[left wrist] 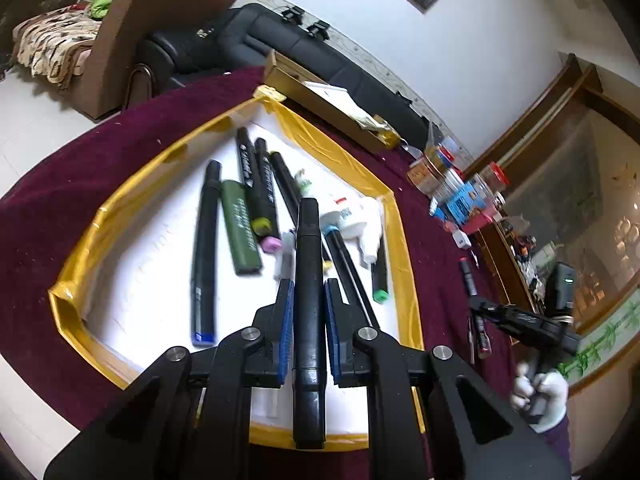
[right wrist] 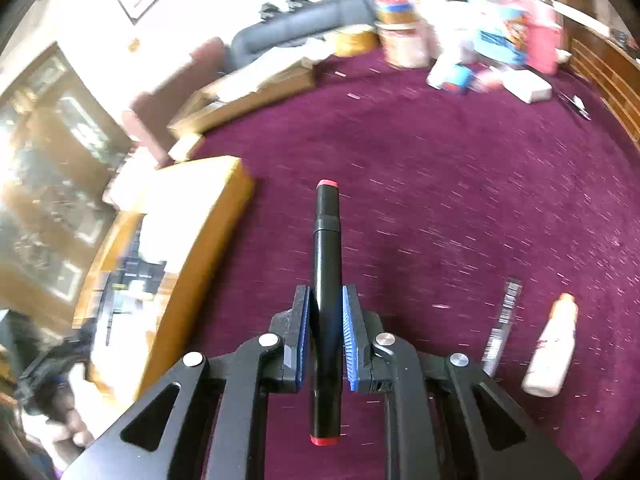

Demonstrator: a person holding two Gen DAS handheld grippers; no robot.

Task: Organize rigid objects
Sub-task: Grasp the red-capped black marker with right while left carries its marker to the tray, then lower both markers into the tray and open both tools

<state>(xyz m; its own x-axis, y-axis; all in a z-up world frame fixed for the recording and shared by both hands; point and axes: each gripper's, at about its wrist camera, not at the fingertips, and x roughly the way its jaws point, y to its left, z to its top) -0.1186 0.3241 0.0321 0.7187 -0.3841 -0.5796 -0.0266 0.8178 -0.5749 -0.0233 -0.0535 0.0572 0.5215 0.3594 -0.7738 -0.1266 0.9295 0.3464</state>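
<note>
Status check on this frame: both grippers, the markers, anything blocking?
Left gripper shut on black marker, over yellow-rimmed tray. Right gripper shut on red-capped marker, above purple cloth. Nothing blocking.

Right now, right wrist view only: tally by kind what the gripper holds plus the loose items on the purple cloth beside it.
black marker, red caps, in the right gripper: 1
white bottle: 1
thin dark pen-like item, blurred: 1
Total: 3

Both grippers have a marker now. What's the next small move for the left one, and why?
Probably lower the left gripper and let go: its black marker already hangs over the yellow-edged tray, where the other markers lie. The right gripper grips a red-capped marker over the cloth.
</note>
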